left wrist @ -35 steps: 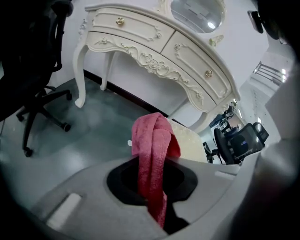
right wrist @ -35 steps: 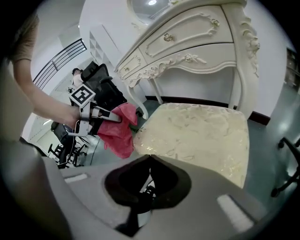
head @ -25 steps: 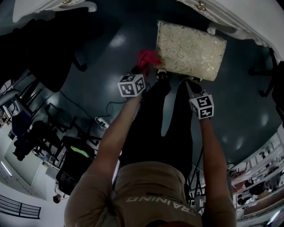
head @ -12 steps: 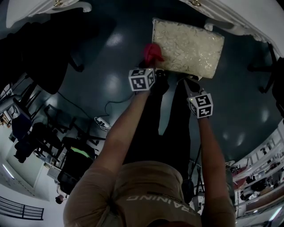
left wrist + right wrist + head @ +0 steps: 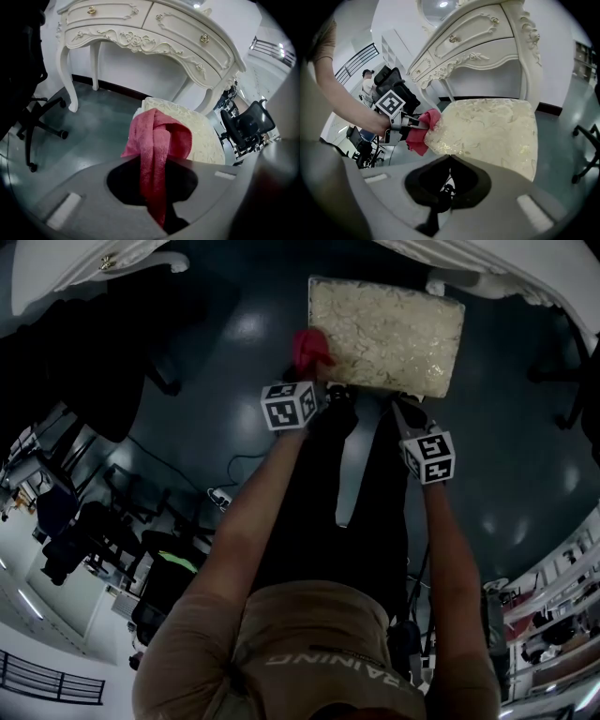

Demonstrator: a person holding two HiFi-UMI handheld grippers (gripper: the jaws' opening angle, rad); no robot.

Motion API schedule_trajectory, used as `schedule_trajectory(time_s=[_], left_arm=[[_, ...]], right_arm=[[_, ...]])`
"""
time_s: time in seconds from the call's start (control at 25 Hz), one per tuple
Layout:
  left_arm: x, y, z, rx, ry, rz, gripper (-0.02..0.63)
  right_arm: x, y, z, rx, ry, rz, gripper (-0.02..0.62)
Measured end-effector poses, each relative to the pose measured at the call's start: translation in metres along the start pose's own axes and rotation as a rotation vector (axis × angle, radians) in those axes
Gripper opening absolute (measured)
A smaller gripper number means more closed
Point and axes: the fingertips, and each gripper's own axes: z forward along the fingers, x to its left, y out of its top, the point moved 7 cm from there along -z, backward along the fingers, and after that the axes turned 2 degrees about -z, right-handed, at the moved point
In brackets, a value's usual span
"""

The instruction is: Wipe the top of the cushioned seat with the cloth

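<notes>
Off the seat's near-left corner, at about nine o'clock of the cushioned seat (image 5: 384,334) in the head view: left tongs (image 5: 317,381) clamped on the red cloth (image 5: 157,150), with the bunched fold poking out past the tips and lying against or just beside the corner's edge rather than up on the top. Right tongs (image 5: 449,158) pressed together on nothing, hovering off the near edge towards five o'clock, apart from the fabric.

Likely troubles from here:
- Wiping with a knot instead of a flat pad, since the cloth is gathered into a rope; small contact patch, so strips of the top may get missed.
- Dragging the hard tips over the pale patterned cover if lowered too far, with only a little cloth ahead of them.
- Losing the cloth if the textured cover grips it during a stroke.
- Nudging the seat across the glossy floor (image 5: 234,381) towards the white carved counter (image 5: 140,28), as nothing braces it while the right tongs stay idle.

Seat: rectangular, flat, face up, long axis from nine to three o'clock in the head view, dipping slightly towards four. Cloth: long axis from six to twelve o'clock in the left gripper view, doubled over at the twelve end, tail trailing down through the grip.
</notes>
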Motion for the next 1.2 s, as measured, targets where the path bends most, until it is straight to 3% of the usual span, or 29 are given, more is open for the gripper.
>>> schedule_trajectory(time_s=[0.44,0.8,1.2], left_arm=[[-0.018,0.0,0.0,-0.016,0.085,0.008,0.041],[-0.037,-0.004,0.001,-0.054,0.177,-0.057,0.041],[-0.115,-0.018,0.019,-0.032,0.176,0.095,0.041]], right_arm=[[-0.019,-0.024,-0.024,0.012,0.019,0.002,0.005],[-0.052,-0.025,-0.043,-0.017,0.039,-0.03,0.005],[-0.11,-0.052,-0.092,-0.041,-0.013,0.003,0.005]])
